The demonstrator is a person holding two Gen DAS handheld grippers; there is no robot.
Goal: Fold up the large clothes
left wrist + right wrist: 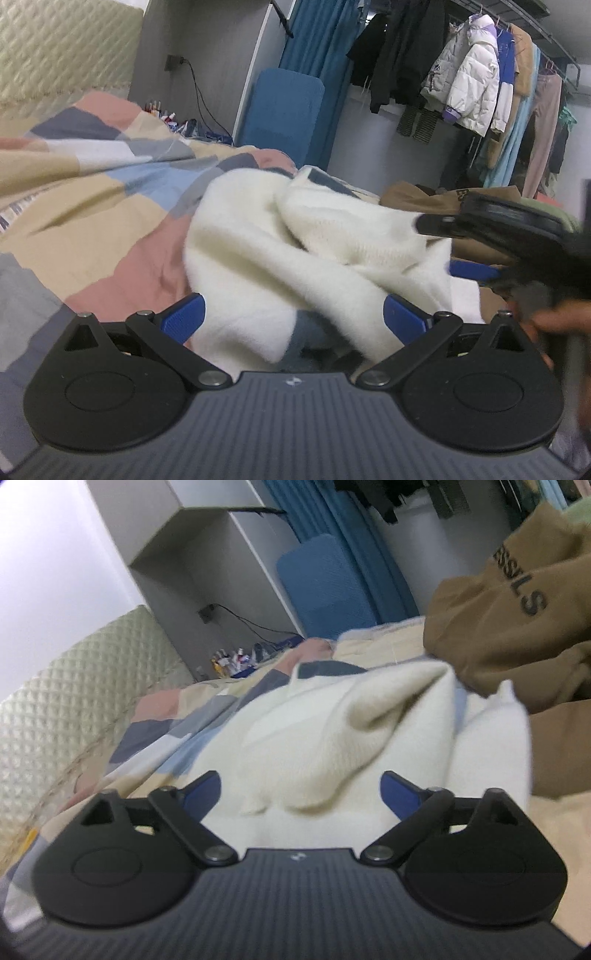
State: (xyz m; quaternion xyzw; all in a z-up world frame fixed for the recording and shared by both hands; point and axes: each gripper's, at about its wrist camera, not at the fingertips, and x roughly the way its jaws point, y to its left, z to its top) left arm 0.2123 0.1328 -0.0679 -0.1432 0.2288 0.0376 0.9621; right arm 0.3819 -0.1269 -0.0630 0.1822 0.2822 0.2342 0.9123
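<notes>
A white fluffy garment (295,251) lies crumpled on the patchwork bed cover (92,206). My left gripper (295,314) is low over its near edge, jaws wide, and the cloth bulges up between the blue pads (184,317) without being pinched. My right gripper (437,245) comes in from the right at the garment's right edge, a person's hand (554,321) behind it. In the right wrist view the right gripper (301,790) is open, the white garment (314,738) heaped between and beyond its fingers (400,794). No pad visibly presses the cloth.
A brown lettered garment (517,609) lies heaped just right of the white one, also visible as the brown garment (424,201). A quilted headboard (55,720) stands on the left. Beyond the bed are a blue padded board (284,110), small bottles (232,662) and a rack of hanging coats (472,85).
</notes>
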